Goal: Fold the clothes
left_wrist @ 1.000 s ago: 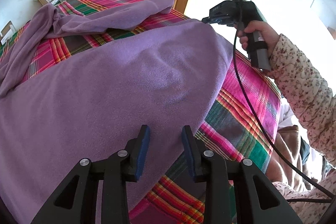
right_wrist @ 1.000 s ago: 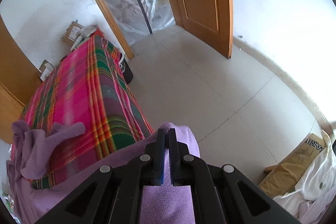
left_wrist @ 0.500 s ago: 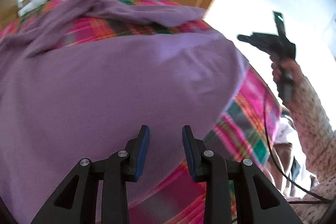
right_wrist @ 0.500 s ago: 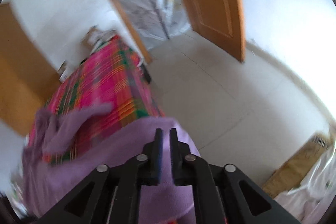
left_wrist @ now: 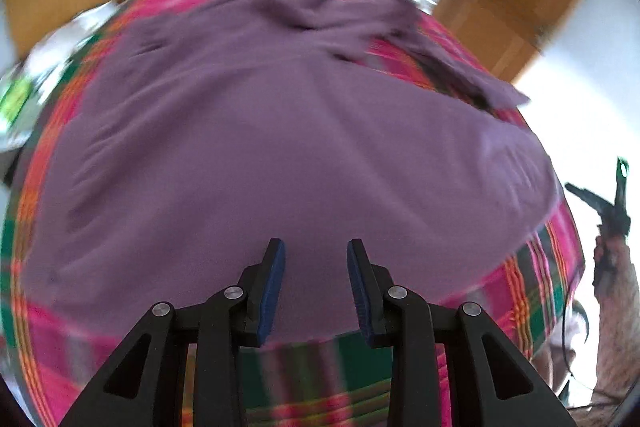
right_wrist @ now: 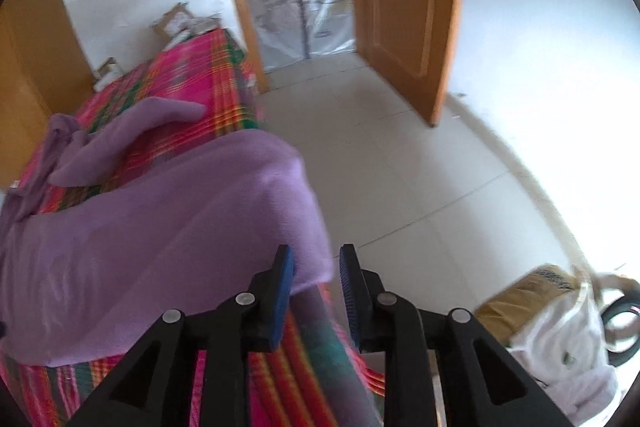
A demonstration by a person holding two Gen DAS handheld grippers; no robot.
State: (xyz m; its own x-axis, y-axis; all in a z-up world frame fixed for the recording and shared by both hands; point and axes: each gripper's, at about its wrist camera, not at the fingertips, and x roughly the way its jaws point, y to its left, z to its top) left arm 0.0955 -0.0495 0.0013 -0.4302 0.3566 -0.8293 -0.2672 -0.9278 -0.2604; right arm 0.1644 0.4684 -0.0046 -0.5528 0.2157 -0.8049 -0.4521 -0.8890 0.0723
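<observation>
Purple garment (left_wrist: 288, 147) lies spread over a bed covered with a pink, green and orange plaid blanket (left_wrist: 532, 291), one sleeve (right_wrist: 132, 135) trailing toward the far end. The left gripper (left_wrist: 316, 279) hangs above the garment's near hem, its blue-padded fingers (left_wrist: 272, 283) parted to a moderate gap with nothing between them. The right gripper (right_wrist: 316, 287) sits at the bed's corner over the edge — its jaws have just been opening, and the garment's corner (right_wrist: 308, 227) now lies just beyond the left finger, apart from both pads. Pale floor tiles (right_wrist: 400, 167) and a wooden door (right_wrist: 404, 7) fill the room beyond.
</observation>
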